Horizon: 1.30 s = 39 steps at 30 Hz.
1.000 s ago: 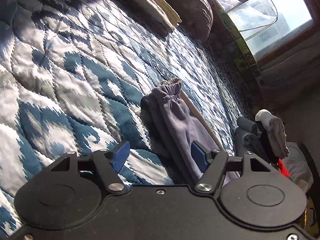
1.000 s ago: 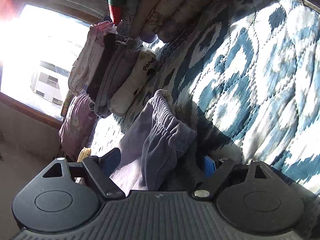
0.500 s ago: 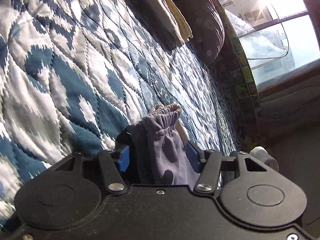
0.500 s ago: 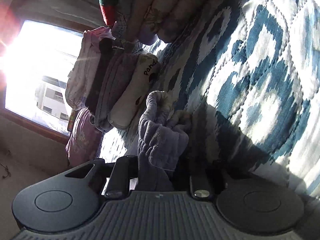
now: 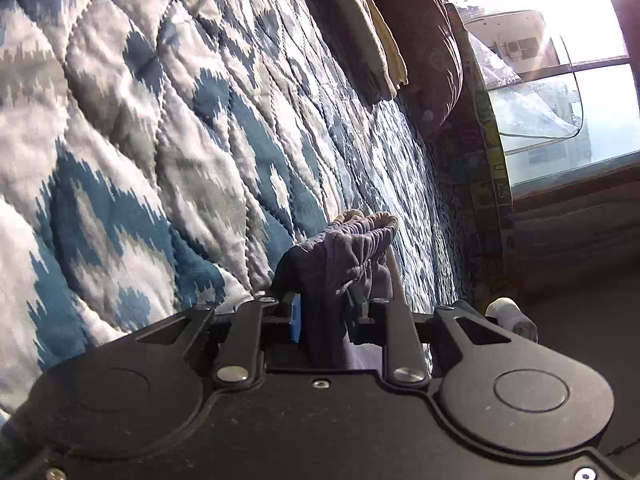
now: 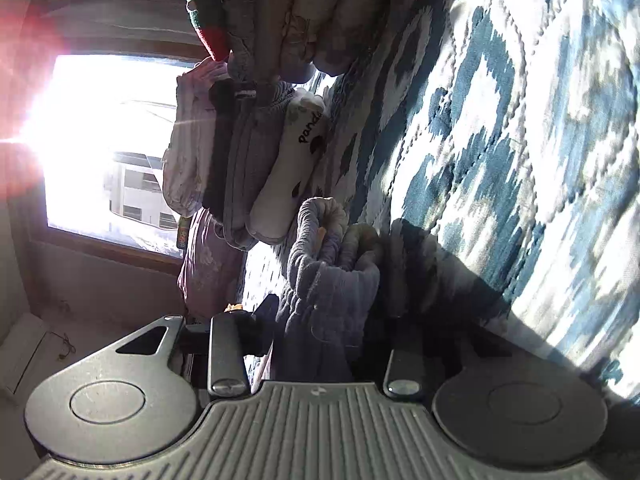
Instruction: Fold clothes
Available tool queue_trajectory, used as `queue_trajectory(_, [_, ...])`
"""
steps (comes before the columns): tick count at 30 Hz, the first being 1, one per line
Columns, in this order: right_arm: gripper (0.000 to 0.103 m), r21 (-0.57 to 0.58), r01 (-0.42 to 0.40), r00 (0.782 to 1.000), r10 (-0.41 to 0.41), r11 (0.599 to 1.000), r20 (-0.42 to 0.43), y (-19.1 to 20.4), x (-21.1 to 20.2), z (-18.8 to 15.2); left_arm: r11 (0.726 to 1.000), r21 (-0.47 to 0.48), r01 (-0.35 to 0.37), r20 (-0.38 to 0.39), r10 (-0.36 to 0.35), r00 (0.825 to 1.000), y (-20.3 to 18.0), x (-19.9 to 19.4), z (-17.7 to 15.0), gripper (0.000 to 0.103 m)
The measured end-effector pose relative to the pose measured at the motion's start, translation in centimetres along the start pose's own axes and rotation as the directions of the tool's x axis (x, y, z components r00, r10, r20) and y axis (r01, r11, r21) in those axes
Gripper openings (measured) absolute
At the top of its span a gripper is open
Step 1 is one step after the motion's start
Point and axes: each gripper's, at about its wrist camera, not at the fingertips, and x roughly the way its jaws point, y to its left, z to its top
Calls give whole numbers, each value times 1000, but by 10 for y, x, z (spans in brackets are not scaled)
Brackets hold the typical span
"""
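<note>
Grey-purple pants with a gathered elastic waistband point(image 5: 352, 248) rise from between the fingers of my left gripper point(image 5: 324, 316), which is shut on the fabric just below the band. In the right wrist view the same pants point(image 6: 332, 280) bunch up between the fingers of my right gripper point(image 6: 316, 340), also shut on the waistband. The garment is held just above the blue and white quilted bedspread point(image 5: 160, 140). Its legs are hidden under both gripper bodies.
A row of folded clothes point(image 6: 256, 152), one with "panda" print, lies on the quilt point(image 6: 520, 140) toward the bright window point(image 6: 100, 140). A folded beige cloth point(image 5: 360, 36) and a dark pillow point(image 5: 436, 64) sit at the bed's far end.
Both grippers went from open around the waistband to shut on it. The left gripper moved in over the pants, and the fabric now bunches between each pair of fingers.
</note>
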Motion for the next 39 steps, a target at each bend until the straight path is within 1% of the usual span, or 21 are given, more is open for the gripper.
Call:
queue_trajectory(1, [55, 19, -27, 1000, 26, 999, 13, -2, -3, 0, 1000, 3, 3, 0, -3, 1000, -1, -2, 0, 44])
queue_trajectory(3, [55, 63, -74, 997, 72, 995, 34, -11, -7, 0, 1000, -11, 4, 3, -4, 1000, 0, -4, 1, 46])
queue_trajectory(7, [54, 9, -107, 994, 107, 994, 4, -12, -10, 0, 1000, -10, -2, 12, 2, 1000, 0, -3, 0, 48])
queue_trajectory(8, [54, 0, -114, 993, 114, 993, 0, -13, -10, 0, 1000, -3, -11, 17, 11, 1000, -1, -1, -1, 44])
queue_trajectory(9, [54, -1, -122, 992, 122, 992, 2, -14, -10, 0, 1000, 6, -23, 23, 23, 999, -4, 1, -2, 35])
queue_trajectory(10, [54, 0, -127, 992, 127, 992, 3, -15, -11, 0, 999, 17, -29, 29, 28, 999, -6, 1, -2, 31])
queue_trajectory(12, [54, -6, -132, 991, 133, 991, 7, -15, -11, -1, 999, 43, -25, 45, 23, 999, -13, 0, -3, 17])
queue_trajectory(14, [54, -24, -133, 991, 133, 991, 8, -14, -11, -2, 994, 106, -22, 63, 15, 998, -27, -4, -8, 12])
queue_trajectory(16, [54, -46, -130, 991, 130, 991, 8, -13, -12, -4, 979, 202, -38, 84, 21, 996, -47, -8, -16, 11])
queue_trajectory(17, [54, -55, -128, 992, 128, 990, 9, -12, -12, -5, 966, 253, -47, 96, 23, 995, -59, -10, -21, 11])
queue_trajectory(19, [54, -69, -125, 992, 126, 990, 11, -11, -11, -6, 932, 357, -64, 119, 22, 993, -84, -13, -32, 11])
queue_trajectory(20, [54, -71, -125, 992, 126, 990, 13, -11, -12, -6, 907, 414, -73, 131, 20, 991, -96, -13, -40, 11])
queue_trajectory(21, [54, -73, -126, 992, 127, 989, 14, -11, -12, -6, 876, 476, -83, 144, 15, 989, -109, -14, -49, 11])
queue_trajectory(23, [54, -75, -127, 992, 129, 989, 16, -11, -12, -7, 799, 593, -99, 162, 2, 987, -133, -17, -71, 10])
queue_trajectory(25, [54, -77, -130, 991, 131, 989, 19, -12, -13, -7, 710, 696, -103, 165, -18, 986, -154, -17, -96, 10])
queue_trajectory(28, [54, -85, -132, 991, 134, 988, 22, -12, -13, -8, 545, 830, -122, 169, -37, 985, -177, -11, -140, 10])
queue_trajectory(31, [54, -101, -129, 991, 132, 987, 23, -11, -12, -8, 401, 907, -126, 157, -45, 987, -186, 0, -180, 10])
queue_trajectory(34, [54, -109, -128, 991, 131, 986, 24, -10, -11, -8, 251, 959, -133, 147, -37, 989, -187, 13, -220, 10])
queue_trajectory(35, [54, -110, -129, 991, 132, 986, 24, -10, -11, -9, 208, 969, -132, 142, -33, 989, -187, 17, -231, 10])
queue_trajectory(36, [54, -110, -130, 991, 133, 985, 25, -10, -10, -8, 171, 977, -128, 135, -29, 990, -185, 21, -243, 10])
queue_trajectory(39, [54, -112, -132, 990, 136, 985, 26, -10, -10, -8, 93, 988, -125, 128, -35, 991, -183, 26, -271, 9])
